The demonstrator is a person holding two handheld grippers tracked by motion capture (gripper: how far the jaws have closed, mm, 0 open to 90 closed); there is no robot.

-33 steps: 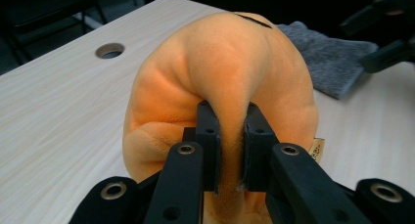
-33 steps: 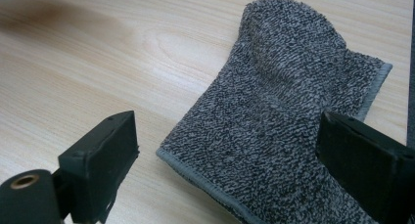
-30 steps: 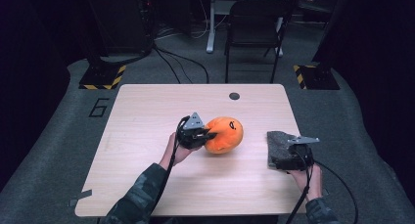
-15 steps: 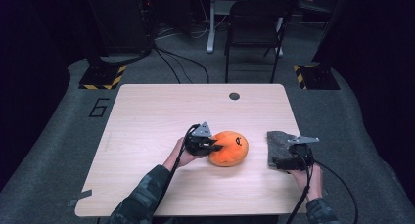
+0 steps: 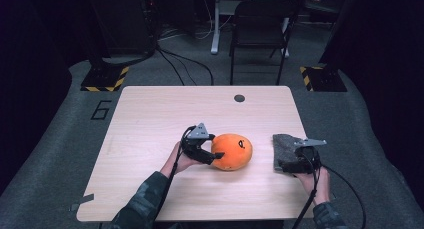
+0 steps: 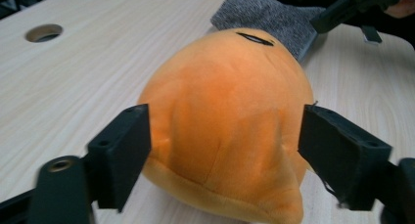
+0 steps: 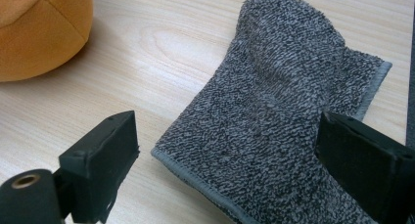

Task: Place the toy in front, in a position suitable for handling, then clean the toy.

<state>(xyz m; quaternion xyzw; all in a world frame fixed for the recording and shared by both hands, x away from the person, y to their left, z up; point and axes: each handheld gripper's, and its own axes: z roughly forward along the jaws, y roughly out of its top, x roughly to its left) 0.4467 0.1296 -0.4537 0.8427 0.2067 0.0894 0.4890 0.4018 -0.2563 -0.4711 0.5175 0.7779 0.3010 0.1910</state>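
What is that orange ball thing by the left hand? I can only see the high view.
Observer: A round orange plush toy. The left gripper view shows stitched seams and a black embroidered slit on top.
Operator: Is it getting squeezed?
Observer: No. The left gripper has just been opening, and the toy sits between its black fingers without being dented.
Operator: And on the right?
Observer: A dark grey towel-like cloth. Close up it has a loopy weave and a smooth hemmed edge, and it lies flat on the table between the open fingers of the right gripper.
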